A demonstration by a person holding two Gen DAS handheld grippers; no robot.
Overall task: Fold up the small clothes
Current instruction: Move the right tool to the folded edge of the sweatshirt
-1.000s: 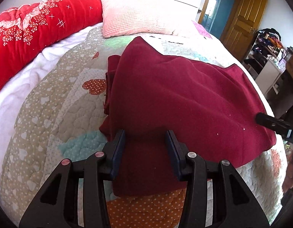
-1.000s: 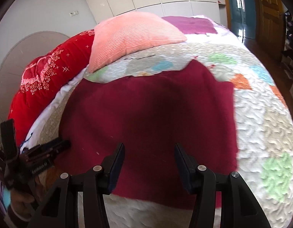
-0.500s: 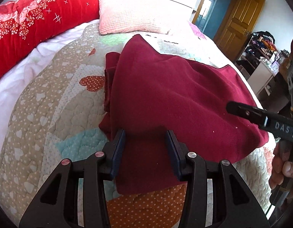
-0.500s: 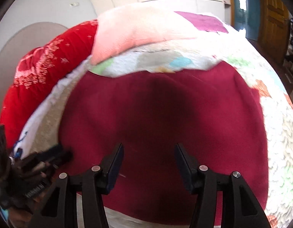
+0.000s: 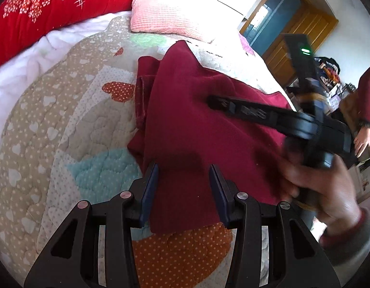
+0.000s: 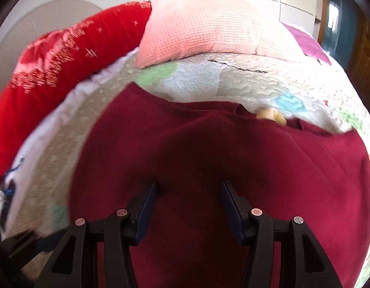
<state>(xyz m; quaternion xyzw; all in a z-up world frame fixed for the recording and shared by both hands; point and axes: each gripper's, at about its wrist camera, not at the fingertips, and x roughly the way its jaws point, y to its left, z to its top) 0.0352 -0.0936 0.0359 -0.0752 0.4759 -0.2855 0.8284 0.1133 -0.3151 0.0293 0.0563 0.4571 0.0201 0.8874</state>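
Both your grippers over the maroon garment (image 5: 197,129).
Left gripper (image 5: 183,182) jaws part-open, straddling its near edge, unclamped; right gripper (image 6: 188,200) jaws wider, cloth beneath and ahead.

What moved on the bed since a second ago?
The right gripper swept in from the right edge, out over the dark red garment. Nothing was grabbed or let go. The left gripper stayed open at the garment's near edge; the pink pillow stayed put.

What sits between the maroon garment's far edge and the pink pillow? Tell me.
Only bare patchwork quilt lies between the maroon garment and the pink pillow, seen clearest in the right wrist view.
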